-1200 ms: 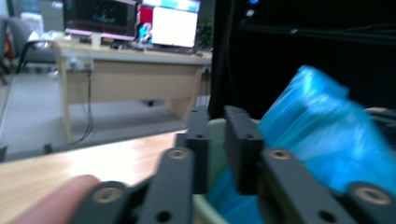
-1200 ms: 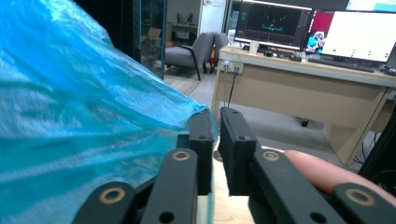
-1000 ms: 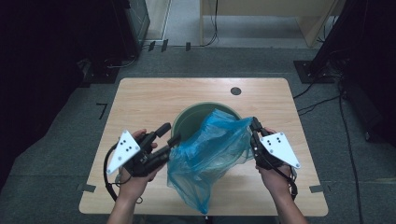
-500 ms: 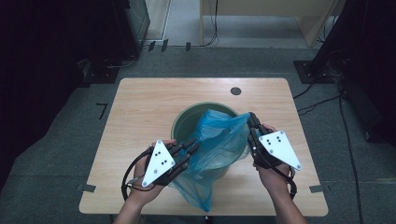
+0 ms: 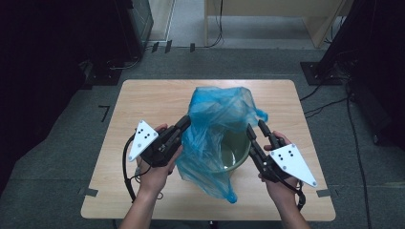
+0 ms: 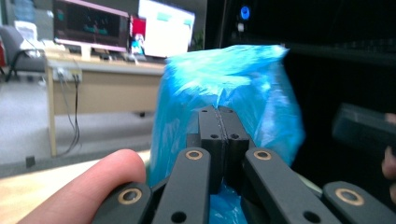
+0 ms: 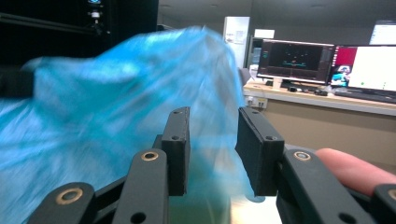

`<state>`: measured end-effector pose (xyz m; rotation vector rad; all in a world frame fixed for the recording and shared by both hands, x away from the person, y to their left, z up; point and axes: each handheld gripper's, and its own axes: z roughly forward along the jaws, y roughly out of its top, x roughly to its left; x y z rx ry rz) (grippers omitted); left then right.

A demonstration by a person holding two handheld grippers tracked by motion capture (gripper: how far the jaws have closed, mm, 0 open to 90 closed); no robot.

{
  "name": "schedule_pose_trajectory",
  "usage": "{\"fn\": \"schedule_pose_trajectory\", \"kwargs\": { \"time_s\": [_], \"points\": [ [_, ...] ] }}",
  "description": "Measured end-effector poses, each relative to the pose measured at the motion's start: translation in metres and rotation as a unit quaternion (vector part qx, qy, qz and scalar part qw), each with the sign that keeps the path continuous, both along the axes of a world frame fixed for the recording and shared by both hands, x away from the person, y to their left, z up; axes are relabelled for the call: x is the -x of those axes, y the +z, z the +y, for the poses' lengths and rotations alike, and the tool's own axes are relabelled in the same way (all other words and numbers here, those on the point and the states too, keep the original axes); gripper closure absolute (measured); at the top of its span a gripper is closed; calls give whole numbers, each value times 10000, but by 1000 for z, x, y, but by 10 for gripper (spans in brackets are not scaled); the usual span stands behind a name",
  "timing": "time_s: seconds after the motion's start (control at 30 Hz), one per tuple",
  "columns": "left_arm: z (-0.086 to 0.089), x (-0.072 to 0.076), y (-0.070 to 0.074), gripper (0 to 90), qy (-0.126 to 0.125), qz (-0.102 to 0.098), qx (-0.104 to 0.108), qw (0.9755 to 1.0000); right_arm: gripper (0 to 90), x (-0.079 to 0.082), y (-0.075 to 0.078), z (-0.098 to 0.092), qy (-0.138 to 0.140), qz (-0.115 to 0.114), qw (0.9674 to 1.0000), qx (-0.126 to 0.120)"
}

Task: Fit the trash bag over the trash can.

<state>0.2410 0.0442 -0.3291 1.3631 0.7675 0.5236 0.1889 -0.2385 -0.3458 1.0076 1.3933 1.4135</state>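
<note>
Left gripper (image 5: pixel 185 123) jaws pinched tight on blue plastic bag (image 5: pixel 215 129) over green bucket (image 5: pixel 236 152); right gripper (image 5: pixel 255 128) jaws just opening, pads clear of the film

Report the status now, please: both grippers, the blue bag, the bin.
Left gripper shut on blue plastic bag. Right gripper jaws just opening, bag film between them, not pinched. Bag half out of green bin. Nothing blocking.

no readable text, labels, numbers, signs
</note>
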Motion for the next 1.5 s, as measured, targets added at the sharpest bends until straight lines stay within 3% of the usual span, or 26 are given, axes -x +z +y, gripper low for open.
{"fn": "schedule_pose_trajectory", "kwargs": {
  "time_s": [0.23, 0.4, 0.53, 0.7, 0.87, 0.93, 1.0, 1.1, 1.2, 1.23, 1.33, 1.5],
  "points": [
    [0, 7, 11, 900, -43, -588, 382, 9975, 660, 5, -6, 15, 482, 84, 9988, 38],
    [-2, 12, 17, 900, -33, -969, 553, 9937, 647, 7, -5, 23, 813, 159, 9965, -135],
    [-6, 14, 22, 900, -1, -1110, 617, 9919, 599, 8, -3, 25, 1071, 208, 9935, -310],
    [-10, 19, 28, 900, -25, -1389, 701, 9878, 454, 9, 0, 26, 1472, 238, 9876, -496],
    [-16, 25, 29, 900, -155, -1560, 861, 9839, 311, 6, 4, 29, 1986, 543, 9765, -631],
    [-18, 27, 29, 900, -226, -1583, 969, 9824, 303, 4, 6, 32, 2082, 732, 9734, -620],
    [-20, 28, 29, 900, -294, -1570, 1070, 9813, 367, 4, 6, 36, 2155, 732, 9721, -561],
    [-23, 29, 29, 899, -383, -1572, 1129, 9804, 628, 7, 8, 42, 2096, 631, 9749, -401],
    [-23, 30, 28, 898, -443, -1564, 1128, 9802, 830, 10, 8, 48, 1801, 512, 9823, -102],
    [-22, 29, 28, 897, -454, -1556, 1142, 9801, 870, 11, 8, 48, 1781, 487, 9828, -58],
    [-18, 29, 26, 894, -474, -1520, 1157, 9804, 900, 14, 8, 47, 1608, 331, 9864, 37],
    [-8, 28, 24, 870, -428, -1465, 1141, 9817, 900, 16, 11, 36, 1298, 184, 9913, -67]
  ]
}}
